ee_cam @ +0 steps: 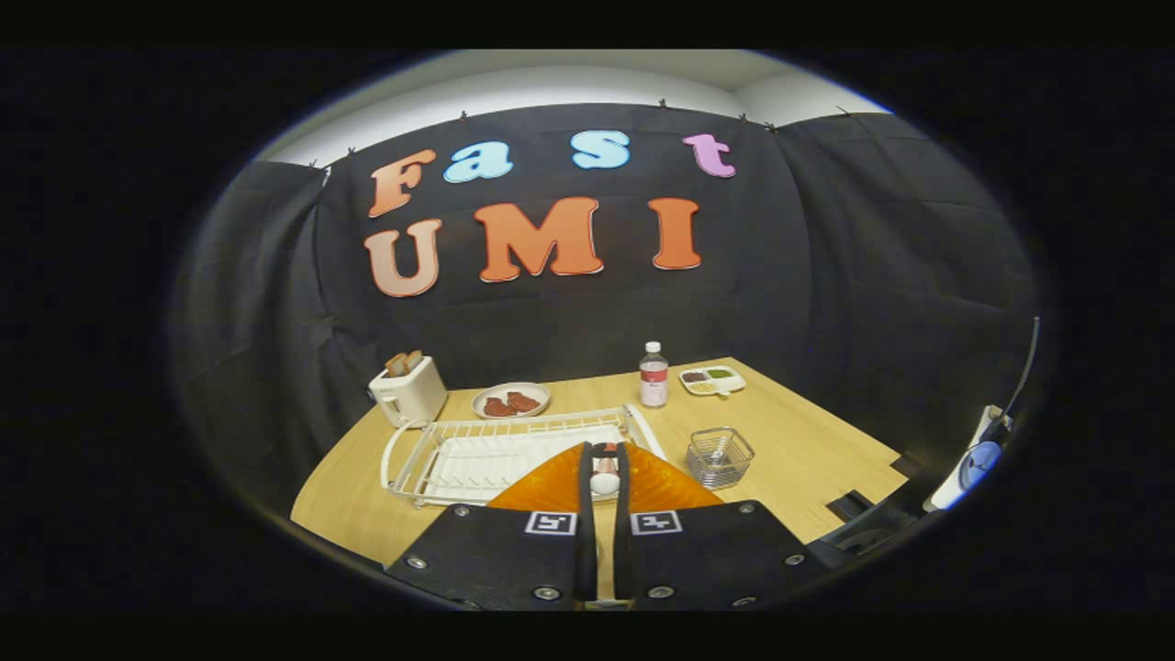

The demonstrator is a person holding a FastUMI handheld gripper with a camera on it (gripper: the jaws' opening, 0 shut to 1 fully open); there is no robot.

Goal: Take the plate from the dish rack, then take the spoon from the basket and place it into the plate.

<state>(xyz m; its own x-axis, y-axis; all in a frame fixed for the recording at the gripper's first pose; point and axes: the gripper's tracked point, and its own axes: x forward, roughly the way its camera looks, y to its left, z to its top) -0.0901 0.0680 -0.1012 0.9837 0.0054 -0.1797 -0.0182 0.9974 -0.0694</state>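
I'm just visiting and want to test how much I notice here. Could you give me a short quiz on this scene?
1. True or false: the toaster has bread in it.
2. What sits between the jaws? A) a fork B) a spoon C) a bottle
3. Fill in: just beyond the jaws, in front of the dish rack, lies an orange ___.

Key
1. True.
2. B: the jaws are closed on the spoon.
3. plate.

No readable text — bottle (654,375) label too small, square coded markers (551,523) on gripper body
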